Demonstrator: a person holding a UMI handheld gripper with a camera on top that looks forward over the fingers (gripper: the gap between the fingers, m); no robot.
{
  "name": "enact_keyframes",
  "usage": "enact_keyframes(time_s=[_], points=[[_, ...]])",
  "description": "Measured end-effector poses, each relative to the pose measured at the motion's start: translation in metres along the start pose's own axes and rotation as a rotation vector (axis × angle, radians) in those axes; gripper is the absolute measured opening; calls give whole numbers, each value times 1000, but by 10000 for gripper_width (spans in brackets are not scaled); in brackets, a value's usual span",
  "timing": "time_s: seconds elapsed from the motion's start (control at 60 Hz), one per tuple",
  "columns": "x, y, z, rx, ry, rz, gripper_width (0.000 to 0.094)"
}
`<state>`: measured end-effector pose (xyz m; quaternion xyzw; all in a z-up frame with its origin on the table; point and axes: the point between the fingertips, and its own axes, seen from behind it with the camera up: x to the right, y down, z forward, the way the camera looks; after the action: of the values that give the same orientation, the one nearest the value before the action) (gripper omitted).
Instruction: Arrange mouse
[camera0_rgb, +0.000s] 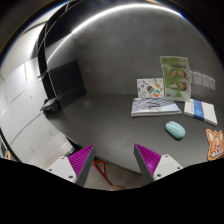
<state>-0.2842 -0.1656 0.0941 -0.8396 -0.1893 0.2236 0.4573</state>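
Note:
A pale teal mouse (176, 129) lies on the dark grey table (110, 115), ahead and to the right of my fingers. My gripper (116, 160) is open and empty, held above the table's near edge, well short of the mouse. Its purple pads (82, 158) stand wide apart with nothing between them. Between the fingers I see only the floor and a red chair base below the table edge.
A flat booklet (155, 106) lies beyond the mouse, with a blue-edged white book (200, 110) to its right. An illustrated card (176, 75) stands at the back. An orange patterned mat (214, 141) lies at the right. A dark monitor (62, 80) stands at the left.

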Motion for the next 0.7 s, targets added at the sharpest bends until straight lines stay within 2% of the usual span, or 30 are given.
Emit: enact_keyframes(time_s=[0.117,0.4,0.533,0.567,0.583,0.7], points=[[34,-4,2,24,69,-24,806],[207,26,26,-63,313,-57,803],[261,33,49,-108,372,-54,791],[267,32,57,-110,361,-48,852],[268,27,61,-97,345,-33,789],[282,13,86,-106,324,-11,782]])
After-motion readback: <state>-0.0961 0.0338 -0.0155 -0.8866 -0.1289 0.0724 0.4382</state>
